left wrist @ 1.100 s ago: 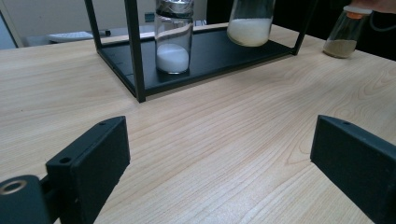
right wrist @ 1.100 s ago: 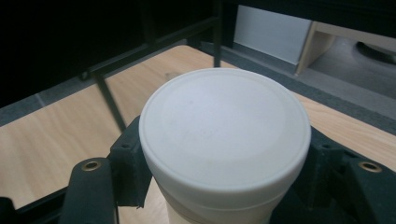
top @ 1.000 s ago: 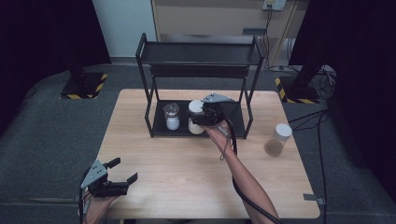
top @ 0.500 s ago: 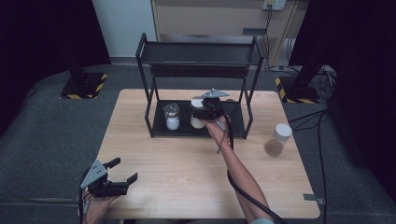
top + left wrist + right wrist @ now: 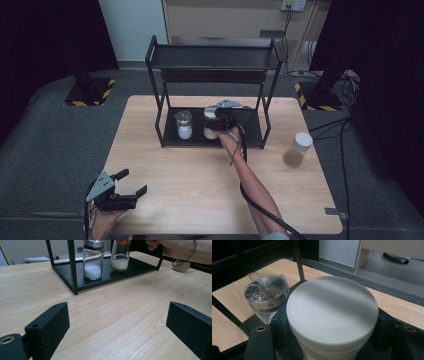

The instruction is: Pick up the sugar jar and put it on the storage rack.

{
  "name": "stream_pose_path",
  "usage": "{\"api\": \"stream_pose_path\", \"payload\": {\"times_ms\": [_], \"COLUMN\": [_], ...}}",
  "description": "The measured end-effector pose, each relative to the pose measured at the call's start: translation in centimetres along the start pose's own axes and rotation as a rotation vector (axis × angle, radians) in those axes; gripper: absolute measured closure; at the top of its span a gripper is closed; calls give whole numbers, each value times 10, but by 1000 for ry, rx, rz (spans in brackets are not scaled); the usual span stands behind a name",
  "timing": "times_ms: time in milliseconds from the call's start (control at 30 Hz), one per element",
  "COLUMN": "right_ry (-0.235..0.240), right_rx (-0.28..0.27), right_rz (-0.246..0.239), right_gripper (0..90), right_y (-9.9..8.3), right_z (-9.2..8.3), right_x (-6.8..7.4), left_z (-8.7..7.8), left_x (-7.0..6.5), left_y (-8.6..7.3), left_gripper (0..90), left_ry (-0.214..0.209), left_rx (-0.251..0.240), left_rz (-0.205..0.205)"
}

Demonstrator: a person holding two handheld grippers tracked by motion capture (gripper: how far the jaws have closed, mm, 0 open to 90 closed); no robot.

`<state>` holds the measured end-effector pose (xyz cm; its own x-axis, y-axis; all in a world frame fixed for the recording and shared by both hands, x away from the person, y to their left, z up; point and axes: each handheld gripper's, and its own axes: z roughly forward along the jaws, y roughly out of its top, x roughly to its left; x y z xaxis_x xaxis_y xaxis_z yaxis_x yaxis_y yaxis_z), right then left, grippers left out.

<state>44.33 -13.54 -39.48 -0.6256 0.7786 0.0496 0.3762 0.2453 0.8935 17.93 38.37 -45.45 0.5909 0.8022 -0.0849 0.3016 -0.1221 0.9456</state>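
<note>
A white-lidded jar of white powder stands upright on the black rack's lower shelf, and my right gripper is shut on it just under the lid. In the right gripper view the white lid sits between the black pads. Close on its left is a silver-lidded jar of white powder, apart from it. In the left gripper view both jars, silver-lidded and held, show on the shelf. My left gripper rests open at the table's front left corner, nothing between its fingers.
The two-tier black rack stands at the back middle of the table; its posts and top shelf hem in the jars. A white-lidded jar of brown powder stands to the right of the rack. Bare wood lies between the left gripper and the rack.
The right gripper has sunk a little and shifted slightly left with the jar, bringing it down onto the lower shelf. The left gripper has stayed put.
</note>
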Motion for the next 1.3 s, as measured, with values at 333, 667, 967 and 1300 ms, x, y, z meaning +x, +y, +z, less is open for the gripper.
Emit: {"api": "stream_pose_path", "payload": {"times_ms": [333,667,967,1300], "right_ry": [-3,-1,-1,4], "right_rx": [-6,-18,-76,-90], "right_rz": [6,12,43,-22], "right_gripper": [336,330,122,111], "right_y": [-7,-12,-5,10], "right_z": [4,4,-13,-53], "right_x": [1,0,-3,-3], "left_z": [0,0,1,1], "left_x": [0,0,0,0], "left_y": [0,0,1,1], "left_gripper": [37,37,34,31], "left_ry": [-1,-2,-6,-6], "left_rx": [0,3,7,6], "left_rz": [1,4,5,8]}}
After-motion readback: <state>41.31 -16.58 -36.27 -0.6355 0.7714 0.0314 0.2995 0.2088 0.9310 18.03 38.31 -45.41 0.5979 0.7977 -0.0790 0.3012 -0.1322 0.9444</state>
